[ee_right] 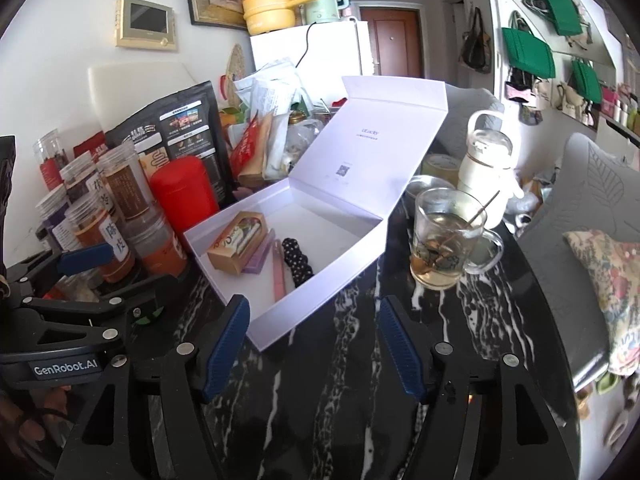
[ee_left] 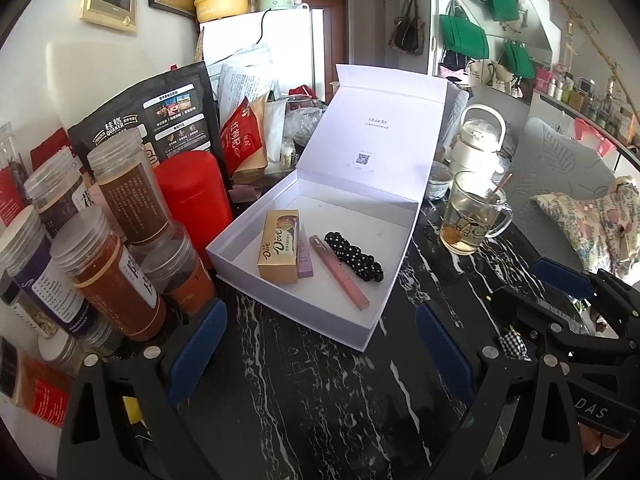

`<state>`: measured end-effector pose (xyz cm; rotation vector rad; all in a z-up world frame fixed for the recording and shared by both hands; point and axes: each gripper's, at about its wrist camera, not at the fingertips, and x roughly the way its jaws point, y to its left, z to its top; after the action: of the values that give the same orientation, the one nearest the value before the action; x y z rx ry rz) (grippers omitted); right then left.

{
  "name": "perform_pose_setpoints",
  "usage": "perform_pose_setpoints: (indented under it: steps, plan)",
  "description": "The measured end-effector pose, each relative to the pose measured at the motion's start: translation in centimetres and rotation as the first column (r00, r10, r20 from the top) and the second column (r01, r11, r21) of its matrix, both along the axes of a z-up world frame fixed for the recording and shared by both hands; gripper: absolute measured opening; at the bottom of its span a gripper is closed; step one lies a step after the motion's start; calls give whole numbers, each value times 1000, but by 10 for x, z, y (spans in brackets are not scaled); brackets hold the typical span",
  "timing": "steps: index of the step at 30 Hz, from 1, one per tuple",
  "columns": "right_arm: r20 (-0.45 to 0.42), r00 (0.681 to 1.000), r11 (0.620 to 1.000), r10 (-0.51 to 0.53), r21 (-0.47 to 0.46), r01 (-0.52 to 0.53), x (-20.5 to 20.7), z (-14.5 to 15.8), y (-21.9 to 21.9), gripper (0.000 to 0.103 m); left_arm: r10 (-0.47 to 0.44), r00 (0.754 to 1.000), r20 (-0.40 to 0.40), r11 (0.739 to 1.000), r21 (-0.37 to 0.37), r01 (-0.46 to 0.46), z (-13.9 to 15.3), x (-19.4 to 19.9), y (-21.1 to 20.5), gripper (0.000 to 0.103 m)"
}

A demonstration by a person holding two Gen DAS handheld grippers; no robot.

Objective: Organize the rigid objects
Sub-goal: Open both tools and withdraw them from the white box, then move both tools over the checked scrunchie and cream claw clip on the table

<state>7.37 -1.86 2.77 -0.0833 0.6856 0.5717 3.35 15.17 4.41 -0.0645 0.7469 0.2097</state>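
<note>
You have a white box (ee_left: 240, 258) on a black table (ee_left: 320, 380) veined in white. Inside: a gold chocolate carton (ee_left: 279, 249), a lilac tube (ee_left: 305, 256), a pink tube (ee_left: 340, 272) and a black scrunchie (ee_left: 352, 254) with white dots. Beside it stands a red canister (ee_left: 194, 196). Your gripper pads (ee_left: 198, 350) are blue.

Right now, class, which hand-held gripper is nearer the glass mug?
Right. The right hand-held gripper sits in front of the white box, with the mug just ahead to its right. The left hand-held gripper is farther off, beside the jars.
</note>
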Motion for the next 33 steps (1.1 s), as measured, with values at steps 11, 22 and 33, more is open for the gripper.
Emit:
perform_pose_setpoints:
  steps: [11, 22, 33]
  plan:
    - [18, 998, 998, -57, 9, 57, -40, 3, -36, 70, -76, 997, 9, 997, 2, 76, 2, -24, -26, 97]
    - [-2, 987, 987, -158, 29, 158, -66, -6, -77, 70, -191, 982, -12, 982, 11, 191, -7, -35, -67, 97]
    - [-57, 975, 976, -215, 17, 216, -69, -27, -118, 70, -276, 961, -12, 961, -17, 276, -25, -33, -106, 97]
